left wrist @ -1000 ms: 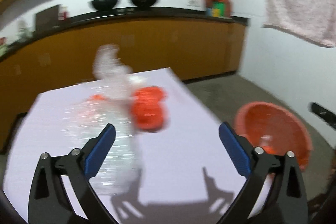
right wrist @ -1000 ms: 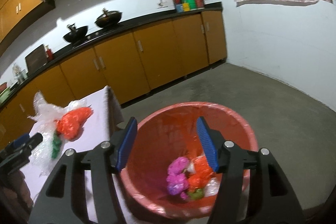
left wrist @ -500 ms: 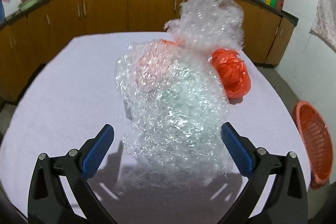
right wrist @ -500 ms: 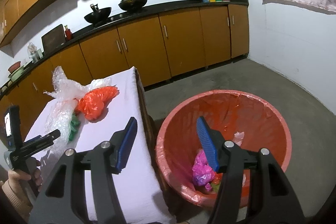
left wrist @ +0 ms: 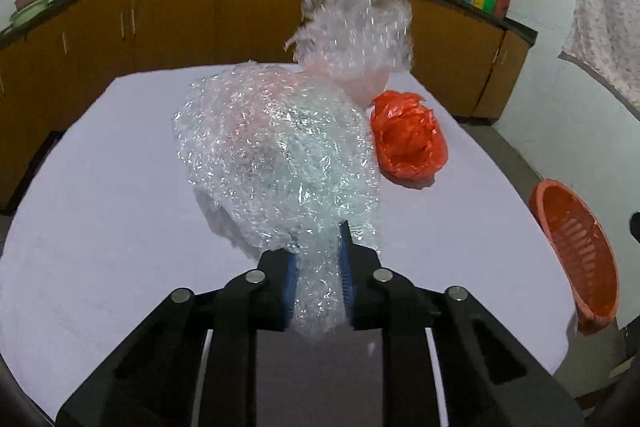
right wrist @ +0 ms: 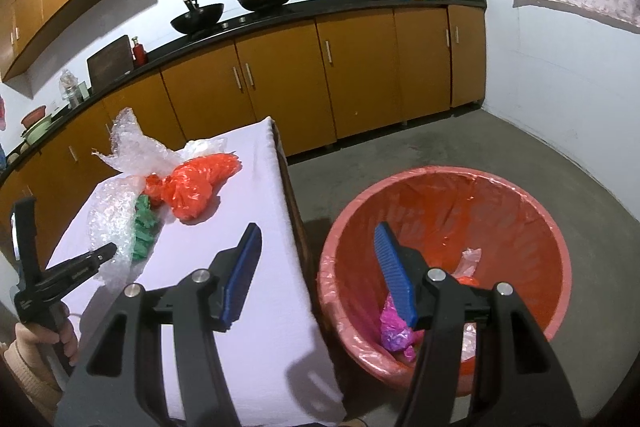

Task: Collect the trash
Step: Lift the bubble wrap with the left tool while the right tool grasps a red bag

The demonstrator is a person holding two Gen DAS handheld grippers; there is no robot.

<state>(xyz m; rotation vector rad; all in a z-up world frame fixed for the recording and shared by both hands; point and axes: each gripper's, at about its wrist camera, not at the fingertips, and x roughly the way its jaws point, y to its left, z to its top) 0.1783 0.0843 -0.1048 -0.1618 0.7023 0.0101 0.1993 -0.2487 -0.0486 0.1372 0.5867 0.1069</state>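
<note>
A big crumpled sheet of clear bubble wrap (left wrist: 280, 155) lies on the white table (left wrist: 100, 219). My left gripper (left wrist: 318, 255) is closing on its near end, and the blue pads squeeze the wrap between them. From the right wrist view the same bubble wrap (right wrist: 116, 203) meets the left gripper (right wrist: 106, 253) at the table's near left. An orange plastic bag (left wrist: 408, 143) lies just right of the wrap, and green scraps (right wrist: 144, 227) sit beside it. My right gripper (right wrist: 318, 261) hangs open and empty, over the gap between table and bin.
The orange bin (right wrist: 444, 263) stands on the floor right of the table and holds pink and orange scraps. It shows as an orange bin (left wrist: 576, 255) in the left wrist view too. Brown cabinets (right wrist: 320, 75) and a black counter with woks line the far wall.
My left gripper swung from facing the bin to the bubble wrap, came down on it and its jaws went from wide open to clamped on the wrap. The right gripper shifted slightly towards the table.
</note>
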